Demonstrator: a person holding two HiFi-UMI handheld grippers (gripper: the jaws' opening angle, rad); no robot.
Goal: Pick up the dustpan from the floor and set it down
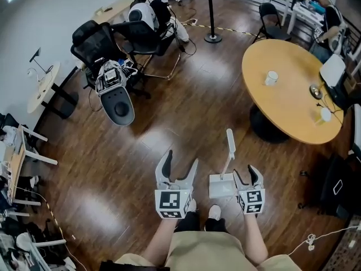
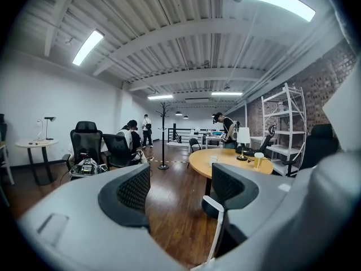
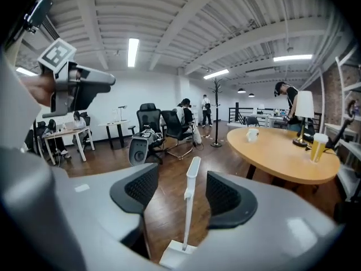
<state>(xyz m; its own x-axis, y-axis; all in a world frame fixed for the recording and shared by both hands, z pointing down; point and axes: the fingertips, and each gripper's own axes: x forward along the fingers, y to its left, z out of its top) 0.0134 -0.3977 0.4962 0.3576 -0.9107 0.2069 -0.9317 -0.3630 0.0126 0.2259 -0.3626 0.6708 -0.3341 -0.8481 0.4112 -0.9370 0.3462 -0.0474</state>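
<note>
A white dustpan [image 1: 221, 186] stands on the dark wood floor just ahead of my feet, its long handle [image 1: 229, 151] upright. My right gripper [image 1: 246, 173] hangs just right of the pan, jaws open. In the right gripper view the handle [image 3: 189, 208] rises in the gap of the right gripper [image 3: 181, 192], touching neither pad, with the pan [image 3: 176, 256] below. My left gripper [image 1: 180, 161] is left of the dustpan, open and empty. In the left gripper view the left gripper [image 2: 180, 188] shows bare floor between its jaws, and the handle [image 2: 216, 233] shows past the right jaw.
A round wooden table [image 1: 290, 89] with cups stands ahead to the right. Black office chairs [image 1: 98, 41] and a grey wheeled device [image 1: 117, 100] are at the left, a stanchion post [image 1: 212, 16] farther ahead. A black bag [image 1: 333, 188] sits on the floor at the right.
</note>
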